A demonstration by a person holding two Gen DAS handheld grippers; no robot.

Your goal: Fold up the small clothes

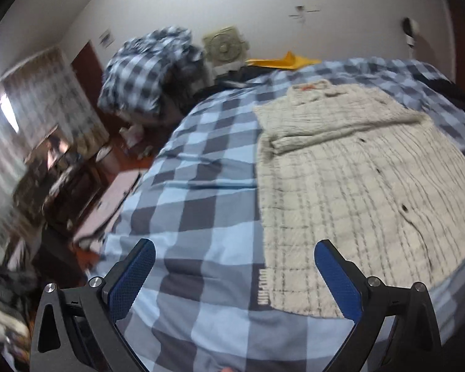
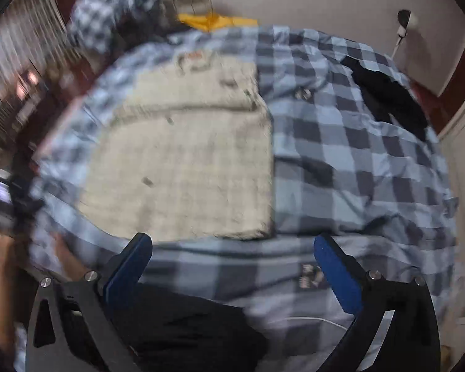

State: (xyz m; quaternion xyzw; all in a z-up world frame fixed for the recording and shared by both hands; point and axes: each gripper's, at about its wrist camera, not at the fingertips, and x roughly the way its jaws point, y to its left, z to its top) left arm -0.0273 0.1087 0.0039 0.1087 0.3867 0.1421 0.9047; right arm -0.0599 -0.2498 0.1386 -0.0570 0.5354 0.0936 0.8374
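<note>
A cream knit cardigan (image 1: 350, 186) lies flat on the checked bedspread (image 1: 201, 192), one sleeve folded across its chest and bare quilt showing along its sides (a black garment (image 2: 387, 99) rests well apart, near the bed's far corner). Above the near edge, the left gripper (image 1: 234, 276) and right gripper (image 2: 232, 266) hang tilted downward, fingers (image 1: 133, 279) spread wide, grasping nothing.

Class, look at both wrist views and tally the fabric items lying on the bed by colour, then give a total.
Cream: 1, the cream knitted cardigan with dark buttons
Black: 1, the black garment near the bed's far right corner
Yellow: 1, the yellow cloth at the far edge
Total: 3, all on the blue checked bedcover
</note>
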